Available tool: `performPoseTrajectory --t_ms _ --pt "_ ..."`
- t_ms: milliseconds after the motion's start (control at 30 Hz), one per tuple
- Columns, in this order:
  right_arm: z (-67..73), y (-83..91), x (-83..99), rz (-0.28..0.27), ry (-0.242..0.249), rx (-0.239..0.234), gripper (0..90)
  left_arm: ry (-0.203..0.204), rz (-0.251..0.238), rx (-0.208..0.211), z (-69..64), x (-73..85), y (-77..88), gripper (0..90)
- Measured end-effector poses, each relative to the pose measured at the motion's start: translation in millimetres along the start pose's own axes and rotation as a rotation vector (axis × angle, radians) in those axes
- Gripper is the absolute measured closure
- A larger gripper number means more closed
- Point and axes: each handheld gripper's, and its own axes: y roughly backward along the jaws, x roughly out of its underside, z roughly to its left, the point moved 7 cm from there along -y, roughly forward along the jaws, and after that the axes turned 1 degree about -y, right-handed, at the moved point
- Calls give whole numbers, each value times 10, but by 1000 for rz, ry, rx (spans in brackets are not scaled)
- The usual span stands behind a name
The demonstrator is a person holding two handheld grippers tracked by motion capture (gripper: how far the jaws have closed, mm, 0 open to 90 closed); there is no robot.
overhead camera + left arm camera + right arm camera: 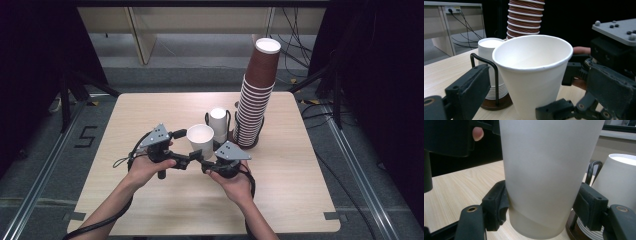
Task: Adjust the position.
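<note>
While two hand-held grippers meet at one white cup (200, 140), right hand-held gripper (544, 207) pinching it, left hand-held gripper (524, 100) spread.

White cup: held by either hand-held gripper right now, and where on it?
Right hand-held gripper clamps the white cup low on its wall, near the base. Left hand-held gripper stands open around it, pads off.

A single white paper cup (200, 140) stands upright and empty, mouth open to the ceiling, near the middle of the wooden desk (150, 110), its wall smooth and undented.
</note>
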Motion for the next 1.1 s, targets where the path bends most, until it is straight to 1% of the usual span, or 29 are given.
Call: performPoseTrajectory --t_ms 33,100,167,233,267,300,333,367,400,467,500,533,567,600,633,667,733,767,800,833,867,900,933,967,1000,1067,1100 --pt "6 -6 0 -2 -3 1 335 6 -5 0 -3 -4 -9 46" --pt "19 -18 -1 -6 -9 6 335 2 -10 -8 -7 -8 -28 46" --pt "31 -18 4 2 -18 7 335 -1 -12 -19 -10 -7 -51 45" --pt "27 -26 1 -7 -15 25 335 -4 -14 -33 -5 -8 -73 47" --pt "41 -27 3 -5 -28 25 335 -5 -16 -36 -5 -11 -84 50" --pt "43 -35 2 -5 -17 17 334 -4 -17 -35 -7 -13 -97 50" --pt "43 -35 2 -5 -17 17 334 -4 -16 -37 -10 -11 -111 50" --pt "42 -29 4 2 -16 25 334 -8 -11 -38 -11 -7 -123 51" --pt "47 -39 0 -4 -18 18 334 -5 -12 -40 -13 -6 -140 52" --pt "36 -42 -9 -10 -3 28 334 -6 -14 -45 -13 -6 -162 53" --pt "57 -43 -3 -2 -22 22 334 -4 -14 -47 -13 -7 -174 53" --pt "60 -43 -1 2 -21 22 334 -4 -16 -51 -13 -10 -184 55" --pt "53 -51 -11 -13 -13 32 334 -5 -19 -54 -13 -14 -193 58" --pt "71 -51 -14 -7 -26 17 334 -5 -19 -56 -13 -17 -202 70" --pt "66 -34 -18 1 -30 29 334 -6 -21 -59 -13 -20 -209 81" --pt "66 -34 -18 1 -30 29 334 -6 -21 -62 -14 -23 -214 81" --pt "45 -40 -45 -22 6 28 334 -13 -25 -64 -14 -32 -219 108" --pt "53 -41 -47 -23 -9 26 334 -15 -26 -66 -13 -36 -220 119" --pt "48 -27 -44 -13 -12 37 334 -14 -28 -69 -11 -42 -219 130" --pt "45 -26 -48 -17 -12 34 334 -12 -30 -68 -13 -47 -221 143" --pt "43 -16 -44 -8 -13 34 334 -15 -31 -68 -13 -49 -222 144" --pt "35 -17 -48 -14 -3 31 334 -19 -30 -69 -12 -50 -222 148" --pt "35 -13 -47 -12 -14 32 333 -21 -29 -66 -15 -49 -224 151" --pt "26 -12 -50 -15 -1 34 333 -23 -31 -66 -18 -50 -226 156" --pt "19 -7 -51 -19 -2 40 332 -25 -32 -67 -18 -50 -226 175" --pt "26 -5 -47 -14 -10 37 331 -25 -34 -64 -17 -50 -225 179" --pt "12 -4 -51 -18 5 41 331 -26 -34 -64 -17 -49 -224 182"
